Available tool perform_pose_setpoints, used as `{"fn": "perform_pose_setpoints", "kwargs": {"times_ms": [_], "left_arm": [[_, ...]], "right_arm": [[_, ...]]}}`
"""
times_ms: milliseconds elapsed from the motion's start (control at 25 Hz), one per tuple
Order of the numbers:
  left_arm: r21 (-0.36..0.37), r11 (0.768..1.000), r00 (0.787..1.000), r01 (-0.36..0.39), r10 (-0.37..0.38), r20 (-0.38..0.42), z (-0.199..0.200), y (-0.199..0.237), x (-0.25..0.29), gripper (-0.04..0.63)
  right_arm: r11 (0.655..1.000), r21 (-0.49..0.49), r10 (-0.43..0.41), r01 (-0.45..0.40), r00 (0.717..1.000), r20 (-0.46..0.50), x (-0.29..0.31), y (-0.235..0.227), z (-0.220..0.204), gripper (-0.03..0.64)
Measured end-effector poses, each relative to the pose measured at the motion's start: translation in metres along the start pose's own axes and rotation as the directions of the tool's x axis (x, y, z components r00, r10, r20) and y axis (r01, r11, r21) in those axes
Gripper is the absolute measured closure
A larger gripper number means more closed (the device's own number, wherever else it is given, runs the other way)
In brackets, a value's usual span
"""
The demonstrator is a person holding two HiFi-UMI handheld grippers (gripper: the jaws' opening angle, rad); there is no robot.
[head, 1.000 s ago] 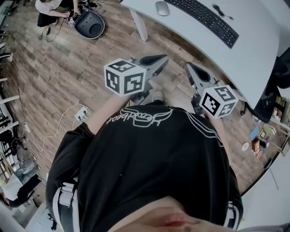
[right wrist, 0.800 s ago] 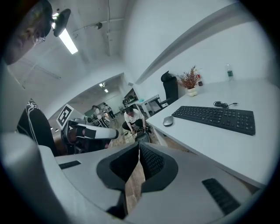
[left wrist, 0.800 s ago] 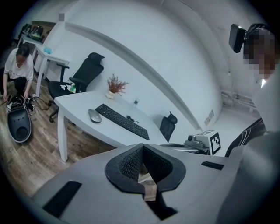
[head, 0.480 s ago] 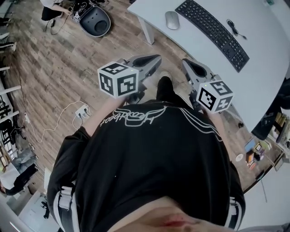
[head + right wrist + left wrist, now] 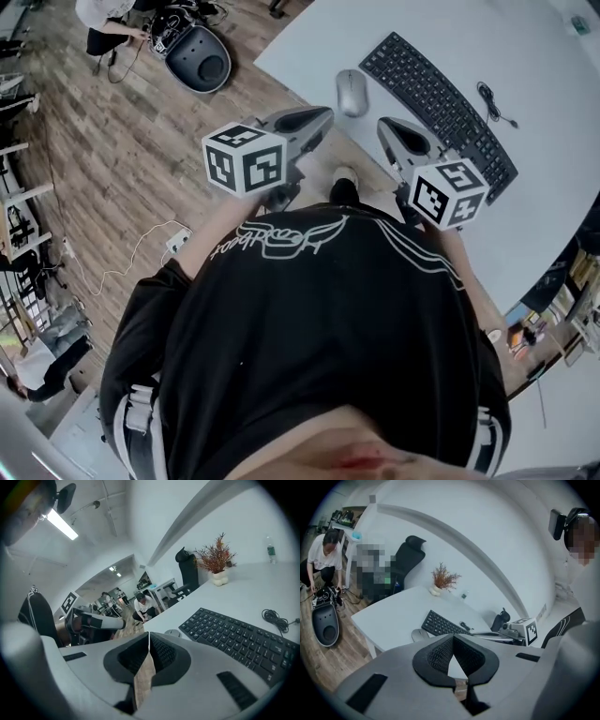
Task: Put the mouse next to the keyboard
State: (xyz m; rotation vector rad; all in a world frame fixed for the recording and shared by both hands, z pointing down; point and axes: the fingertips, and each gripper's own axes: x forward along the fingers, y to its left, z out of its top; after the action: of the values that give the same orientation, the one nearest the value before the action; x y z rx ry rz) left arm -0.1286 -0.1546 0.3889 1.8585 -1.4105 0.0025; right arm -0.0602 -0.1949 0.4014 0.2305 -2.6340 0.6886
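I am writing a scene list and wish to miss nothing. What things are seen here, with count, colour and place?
desk: one, white, upper right of the head view
keyboard: one, black, on the desk
mouse: one, grey, on the desk, left of the keyboard, apart from it
coiled cable: one, black, on the desk beyond the keyboard
potted plant: one, reddish in a white pot, desk's far end
bottle: one, colour unclear, desk's far end
office chair: one, black, beyond the desk
rounded case: one, dark, on the wooden floor
power strip: one, white, on the floor
crouching person: one, white top, beside the case
left gripper: one, grey, jaws shut, empty
right gripper: one, grey, jaws shut, empty
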Motion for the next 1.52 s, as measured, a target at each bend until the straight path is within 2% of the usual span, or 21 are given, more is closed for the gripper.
{"fn": "perform_pose_setpoints", "kwargs": {"times_ms": [280, 560, 720, 880, 1240, 1320, 1400, 1520], "left_arm": [[0.012, 1.0, 0.999, 0.023, -0.023, -0.024, 0.034, 0.013, 0.025, 0.589], [0.026, 0.996, 0.992, 0.086, -0.083, -0.096, 0.031, 0.032, 0.044, 0.589], [0.052, 0.987, 0.974, 0.152, -0.141, -0.178, 0.033, 0.051, 0.045, 0.589], [0.104, 0.968, 0.948, 0.229, -0.197, -0.248, 0.046, 0.059, 0.04, 0.589], [0.162, 0.932, 0.905, 0.324, -0.257, -0.338, 0.05, 0.086, 0.021, 0.589], [0.179, 0.923, 0.899, 0.342, -0.265, -0.348, 0.052, 0.091, 0.015, 0.589], [0.203, 0.914, 0.895, 0.352, -0.265, -0.358, 0.054, 0.099, 0.01, 0.589], [0.213, 0.904, 0.886, 0.371, -0.276, -0.372, 0.054, 0.105, 0.007, 0.589]], "right_arm": [[1.0, 0.015, -0.025, 0.025, 1.0, -0.006, 0.016, -0.029, 0.027, 0.606], [0.993, 0.065, -0.095, 0.097, 0.995, -0.025, 0.032, -0.044, 0.012, 0.606], [0.977, 0.121, -0.175, 0.174, 0.985, -0.002, 0.045, -0.041, 0.01, 0.606], [0.956, 0.169, -0.249, 0.241, 0.968, 0.031, 0.054, -0.03, 0.017, 0.606], [0.908, 0.197, -0.385, 0.371, 0.922, 0.039, 0.078, -0.022, -0.002, 0.604], [0.895, 0.179, -0.419, 0.408, 0.907, 0.029, 0.083, -0.02, -0.004, 0.582], [0.889, 0.155, -0.436, 0.43, 0.9, 0.007, 0.093, -0.019, -0.006, 0.484], [0.882, 0.11, -0.457, 0.458, 0.889, -0.039, 0.101, -0.018, -0.011, 0.445]]}}
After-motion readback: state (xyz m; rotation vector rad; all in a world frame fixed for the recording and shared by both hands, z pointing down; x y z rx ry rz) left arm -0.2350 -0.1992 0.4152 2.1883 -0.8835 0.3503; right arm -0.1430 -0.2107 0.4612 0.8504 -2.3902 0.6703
